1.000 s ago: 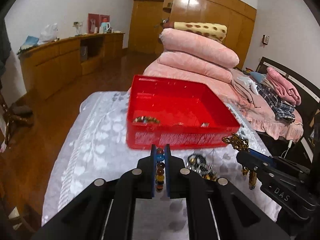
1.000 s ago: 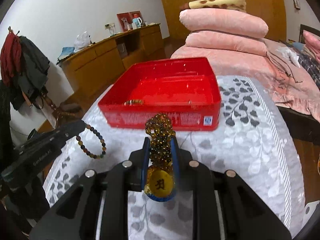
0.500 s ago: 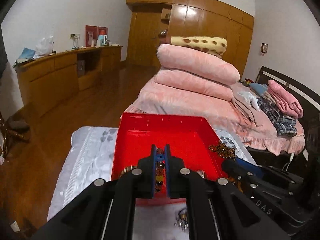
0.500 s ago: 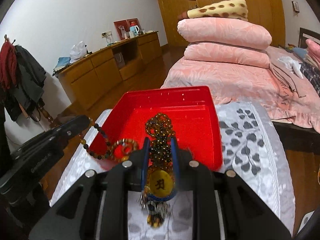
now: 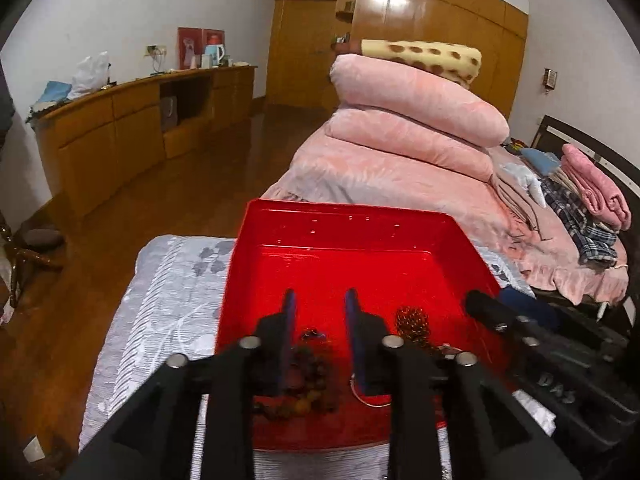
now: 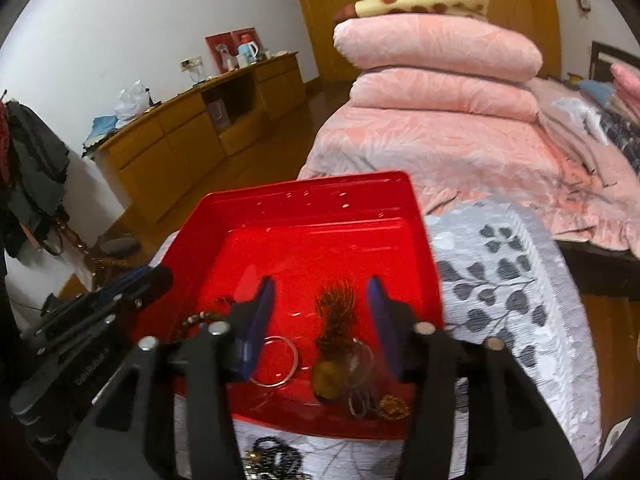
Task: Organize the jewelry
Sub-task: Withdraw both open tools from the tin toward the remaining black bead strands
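Observation:
A red tray (image 5: 352, 220) (image 6: 312, 200) sits on a grey leaf-patterned cloth. My left gripper (image 5: 319, 300) is open above the tray's near part; a colored bead bracelet (image 5: 304, 384) lies in the tray under it. My right gripper (image 6: 321, 288) is open over the tray; the brown bead strand with a yellow pendant (image 6: 334, 344) lies in the tray between its fingers, also showing in the left wrist view (image 5: 412, 320). A silver bangle (image 6: 276, 364) lies beside it. The right gripper body (image 5: 540, 348) shows at right; the left gripper body (image 6: 92, 320) at left.
Dark beads (image 6: 276, 460) lie on the cloth (image 6: 500, 280) in front of the tray. Behind stands a bed with stacked pink quilts (image 5: 408, 120). A wooden sideboard (image 5: 120, 128) runs along the left wall over a wooden floor.
Both grippers have opened and dropped their jewelry into the red tray: the bead bracelet from the left, the pendant strand from the right. Both have moved forward over the tray.

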`<state>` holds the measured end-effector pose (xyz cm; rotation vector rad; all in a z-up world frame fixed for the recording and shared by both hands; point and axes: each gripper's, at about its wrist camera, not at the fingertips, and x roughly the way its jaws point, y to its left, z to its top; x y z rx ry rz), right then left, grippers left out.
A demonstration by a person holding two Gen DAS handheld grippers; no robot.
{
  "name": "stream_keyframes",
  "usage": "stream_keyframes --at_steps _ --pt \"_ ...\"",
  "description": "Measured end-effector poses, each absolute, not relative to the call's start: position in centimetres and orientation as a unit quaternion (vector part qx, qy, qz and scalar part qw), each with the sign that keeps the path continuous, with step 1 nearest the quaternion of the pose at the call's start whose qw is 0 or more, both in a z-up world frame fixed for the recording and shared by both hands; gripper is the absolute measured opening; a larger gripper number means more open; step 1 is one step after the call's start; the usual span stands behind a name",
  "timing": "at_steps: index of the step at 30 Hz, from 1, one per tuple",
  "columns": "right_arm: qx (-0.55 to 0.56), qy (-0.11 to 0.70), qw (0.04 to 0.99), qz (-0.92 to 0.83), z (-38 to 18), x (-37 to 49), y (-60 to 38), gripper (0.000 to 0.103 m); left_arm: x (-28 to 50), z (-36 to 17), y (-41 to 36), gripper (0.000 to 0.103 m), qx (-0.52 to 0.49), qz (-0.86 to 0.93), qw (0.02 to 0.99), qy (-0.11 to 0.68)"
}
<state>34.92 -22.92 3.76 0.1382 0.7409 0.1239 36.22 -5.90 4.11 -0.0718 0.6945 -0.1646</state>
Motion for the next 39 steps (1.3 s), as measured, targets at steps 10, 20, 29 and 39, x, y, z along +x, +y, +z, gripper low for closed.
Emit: stream_keyframes --at_steps 10,20,29,39 --pt "0.056 0.344 0.936 0.05 5.0 29.8 -24.0 0.049 31.7 5.3 -5.0 0.054 -0.016 -0.067 0.946 0.316" --pt "0.02 0.366 0.93 0.036 2.1 22.3 -25.1 0.088 25.2 3.2 -4.9 0.091 0.01 -0.075 0.943 0.324" --pt "0.028 0.405 0.912 0.062 -1.1 19.3 -23.1 0.089 21.7 0.2 -3.9 0.093 0.007 -0.065 0.93 0.361" --pt "0.022 0.44 0.893 0.089 -3.3 19.6 -19.3 0.06 20.2 -2.4 -1.4 0.094 -0.012 -0.048 0.915 0.4"
